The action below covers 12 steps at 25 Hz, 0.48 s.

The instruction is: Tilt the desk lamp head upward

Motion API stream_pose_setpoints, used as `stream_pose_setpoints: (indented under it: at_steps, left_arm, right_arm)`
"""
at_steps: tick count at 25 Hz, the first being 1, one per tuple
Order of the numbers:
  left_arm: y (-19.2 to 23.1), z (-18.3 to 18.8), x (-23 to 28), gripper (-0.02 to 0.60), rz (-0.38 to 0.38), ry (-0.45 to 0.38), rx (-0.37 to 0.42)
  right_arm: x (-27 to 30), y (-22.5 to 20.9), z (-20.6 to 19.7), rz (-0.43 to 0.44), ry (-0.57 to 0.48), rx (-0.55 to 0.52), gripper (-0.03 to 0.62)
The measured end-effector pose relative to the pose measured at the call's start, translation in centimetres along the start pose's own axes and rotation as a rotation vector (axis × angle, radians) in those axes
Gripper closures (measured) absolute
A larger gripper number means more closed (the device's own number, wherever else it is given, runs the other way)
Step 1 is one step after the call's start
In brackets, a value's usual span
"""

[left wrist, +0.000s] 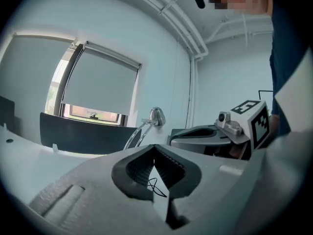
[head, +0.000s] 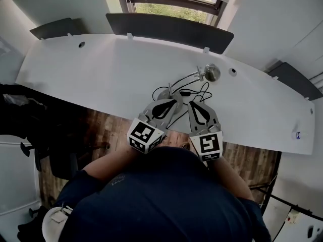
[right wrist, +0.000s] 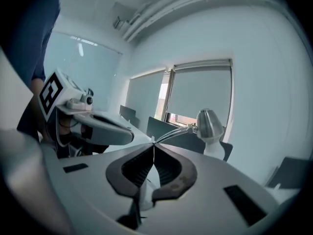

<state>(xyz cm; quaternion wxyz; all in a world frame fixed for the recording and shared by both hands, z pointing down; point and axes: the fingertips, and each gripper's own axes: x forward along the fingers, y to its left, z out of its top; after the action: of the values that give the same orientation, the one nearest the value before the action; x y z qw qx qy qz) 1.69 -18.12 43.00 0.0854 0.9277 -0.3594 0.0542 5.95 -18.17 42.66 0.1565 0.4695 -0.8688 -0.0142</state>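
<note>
White desk [head: 101, 69] holds the lamp head [head: 212, 72] just beyond the right gripper [head: 194, 104], slightly to its right, and farther from the left gripper [head: 174, 99] (both clenched, nothing between their jaws).

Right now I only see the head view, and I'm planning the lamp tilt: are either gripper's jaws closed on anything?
Observer: No. The left gripper view shows the left gripper with its jaws together and nothing between them.
Operator: And the right?
Observer: The right gripper is shut too, and empty.
Operator: Is either one touching the lamp head?
Observer: No. In the right gripper view the lamp head stands beyond the tips, apart from them.
</note>
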Motion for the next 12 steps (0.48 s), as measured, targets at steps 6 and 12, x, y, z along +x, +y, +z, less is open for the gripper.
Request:
stream_pose_setpoints:
  at_steps: [6, 12]
  left_arm:
    - [-1.1, -1.6, 0.0, 0.574, -0.033, 0.019, 0.014]
    - [-1.3, -1.1, -0.2, 0.574, -0.036, 0.003, 0.024]
  right_arm:
    - [0.4, 0.9, -1.9, 0.081, -0.046, 0.198, 0.583]
    - [0.3, 1.4, -1.8, 0.095, -0.053, 0.188, 0.585]
